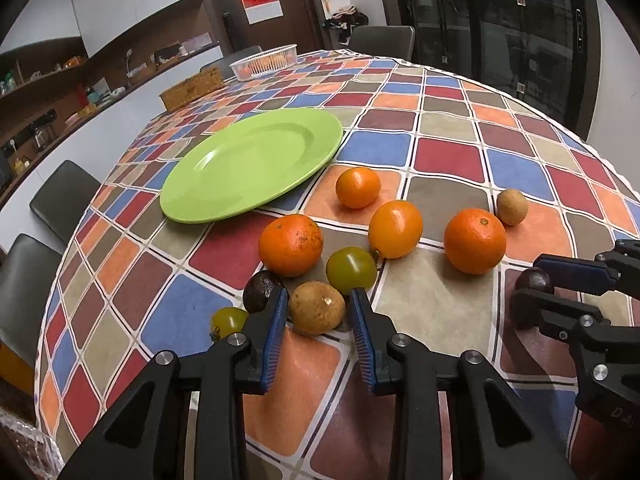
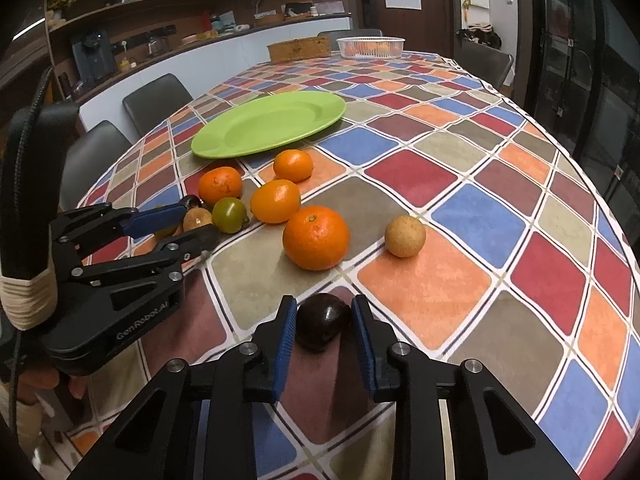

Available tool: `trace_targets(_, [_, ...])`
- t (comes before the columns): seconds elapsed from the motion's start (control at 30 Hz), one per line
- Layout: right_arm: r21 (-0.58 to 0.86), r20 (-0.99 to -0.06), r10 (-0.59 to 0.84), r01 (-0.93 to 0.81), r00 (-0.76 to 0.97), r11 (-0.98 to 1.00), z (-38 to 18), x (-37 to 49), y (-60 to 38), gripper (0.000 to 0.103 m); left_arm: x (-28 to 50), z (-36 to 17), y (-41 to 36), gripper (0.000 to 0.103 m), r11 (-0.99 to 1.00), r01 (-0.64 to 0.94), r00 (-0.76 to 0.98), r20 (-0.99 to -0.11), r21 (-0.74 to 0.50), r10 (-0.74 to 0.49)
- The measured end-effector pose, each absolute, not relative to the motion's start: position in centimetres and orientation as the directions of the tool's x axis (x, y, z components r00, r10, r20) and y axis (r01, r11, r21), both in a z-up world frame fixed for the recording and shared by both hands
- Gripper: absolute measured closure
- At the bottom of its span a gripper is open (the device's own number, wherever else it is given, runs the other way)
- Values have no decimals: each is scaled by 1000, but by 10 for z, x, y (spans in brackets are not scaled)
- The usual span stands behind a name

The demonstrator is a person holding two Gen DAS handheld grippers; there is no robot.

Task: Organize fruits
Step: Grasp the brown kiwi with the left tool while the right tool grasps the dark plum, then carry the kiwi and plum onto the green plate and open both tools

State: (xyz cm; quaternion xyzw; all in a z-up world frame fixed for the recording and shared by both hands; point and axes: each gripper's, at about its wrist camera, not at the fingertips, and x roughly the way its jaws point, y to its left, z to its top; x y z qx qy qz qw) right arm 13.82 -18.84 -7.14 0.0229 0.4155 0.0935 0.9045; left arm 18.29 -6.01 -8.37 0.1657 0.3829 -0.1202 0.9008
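We see the right gripper (image 2: 324, 322) with its blue pads on either side of a dark fruit (image 2: 323, 321) on the checkered tablecloth (image 2: 472, 200). Whether the pads touch it is unclear. At left, the left gripper (image 2: 192, 222) brackets a brown fruit (image 2: 197, 218). A green plate (image 2: 268, 124) lies farther back.

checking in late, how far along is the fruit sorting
Done: nothing; the green plate holds no fruit. In hand: left claw brackets a brown fruit, right claw a dark fruit, both on the table. Left: oranges and all else.
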Motion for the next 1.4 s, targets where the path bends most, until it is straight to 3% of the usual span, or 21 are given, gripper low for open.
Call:
trace_targets(0.27, [144,-729,218,-165,649,976,-64,145,-190,74,183,-85,-61,73,915,337,685,-725,221,-77])
trace_targets(0.93, [172,-646,319,-274,694,946,-22,160,-174,74,171,-34,-29,74,956,294,713,-671,24,-202])
trace_targets(1.4, [167,-639,392,-378,662,910,3,226,-147,74,215,-15,-3,74,958,287,715,-662,-13,-224])
